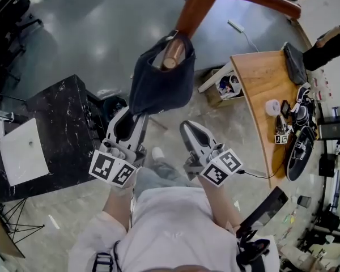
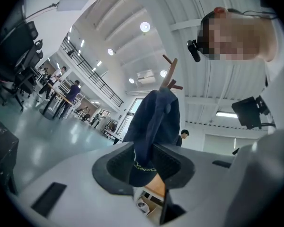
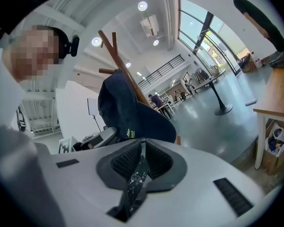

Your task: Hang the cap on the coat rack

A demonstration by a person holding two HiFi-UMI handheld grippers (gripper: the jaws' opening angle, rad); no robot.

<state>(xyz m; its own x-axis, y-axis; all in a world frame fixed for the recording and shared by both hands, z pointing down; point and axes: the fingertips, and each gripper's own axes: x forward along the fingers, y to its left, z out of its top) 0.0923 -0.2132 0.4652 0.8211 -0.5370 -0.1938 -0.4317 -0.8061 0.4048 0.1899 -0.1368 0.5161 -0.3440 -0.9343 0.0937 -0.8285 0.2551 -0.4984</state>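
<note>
Cap (image 1: 161,86), hooded over a coat rack (image 1: 195,7) peg, sits at twelve o'clock from our left claw (image 1: 130,120), which pinches its lower edge; our right claw (image 1: 187,129), clenched empty, hangs at the cap's five o'clock.

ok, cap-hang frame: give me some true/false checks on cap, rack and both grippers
The dark navy fabric cap hangs over a peg of the brown wooden coat rack. True.
The left gripper is open, clear of the cap. False: its jaws clamp the cap's edge.
The right gripper also grips the cap. False: jaws together, empty, apart from it.
A black marbled table stands on the person's left. True.
</note>
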